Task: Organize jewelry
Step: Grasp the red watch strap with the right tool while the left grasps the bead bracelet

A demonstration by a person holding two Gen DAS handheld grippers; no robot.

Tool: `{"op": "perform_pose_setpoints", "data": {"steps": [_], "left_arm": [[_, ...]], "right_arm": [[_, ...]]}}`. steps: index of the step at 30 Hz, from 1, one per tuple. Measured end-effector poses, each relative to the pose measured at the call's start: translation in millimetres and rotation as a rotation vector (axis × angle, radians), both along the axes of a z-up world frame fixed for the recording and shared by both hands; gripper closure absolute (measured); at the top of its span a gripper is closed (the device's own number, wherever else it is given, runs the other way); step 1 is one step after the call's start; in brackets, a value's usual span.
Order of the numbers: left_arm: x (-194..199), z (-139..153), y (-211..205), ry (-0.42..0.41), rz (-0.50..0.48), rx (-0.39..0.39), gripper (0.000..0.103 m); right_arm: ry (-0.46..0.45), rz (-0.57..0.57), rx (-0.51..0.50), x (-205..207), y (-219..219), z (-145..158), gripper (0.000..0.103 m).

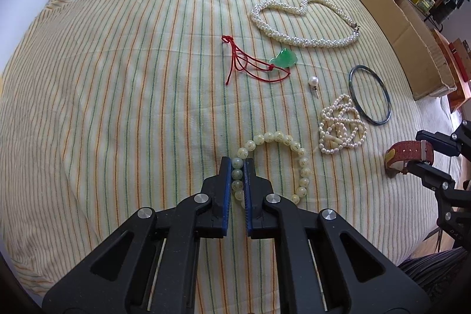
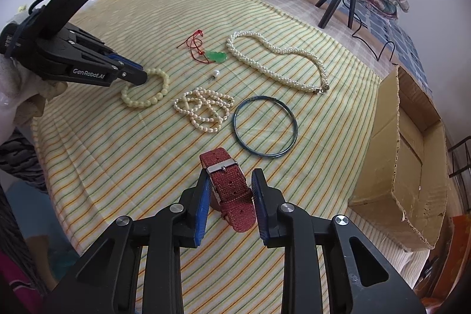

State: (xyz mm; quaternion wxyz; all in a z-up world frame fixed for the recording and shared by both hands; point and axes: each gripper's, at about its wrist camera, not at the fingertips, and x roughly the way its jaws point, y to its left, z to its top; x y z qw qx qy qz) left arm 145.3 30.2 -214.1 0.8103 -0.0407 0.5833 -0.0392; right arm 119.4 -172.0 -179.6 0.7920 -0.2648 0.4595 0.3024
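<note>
left gripper [image 1: 238, 164] low over striped bed [image 1: 117, 108], pads clamped on bead bracelet [image 1: 282, 155] | right gripper [image 2: 231, 178] near bed's front edge, jaws wide around red watch strap [image 2: 232, 187], not pinching

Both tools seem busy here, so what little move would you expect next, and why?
Probably the right tool closes: its jaws stand open on either side of the red watch strap. The left tool is already shut on the pale bead bracelet, and the cardboard box waits beside them.
</note>
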Motion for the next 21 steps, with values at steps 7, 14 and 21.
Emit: {"op": "perform_pose_setpoints", "data": {"steps": [7,14,21], "left_arm": [[1.4,-2.6,-3.8,-0.015,-0.018,0.024,0.097],[3.5,10.9,-5.4,-0.062,0.0,-0.015,0.098],[-7.4,44.1,-10.0,-0.151,-0.007,-0.056,0.098]], "right_arm": [[0.012,0.003,-0.017,0.4,1.6,-7.4,0.077],[0.045,-0.022,0.068,4.7,-7.3,3.5,0.085],[0.034,-0.052,0.154,10.7,-14.4,24.9,0.085]]}}
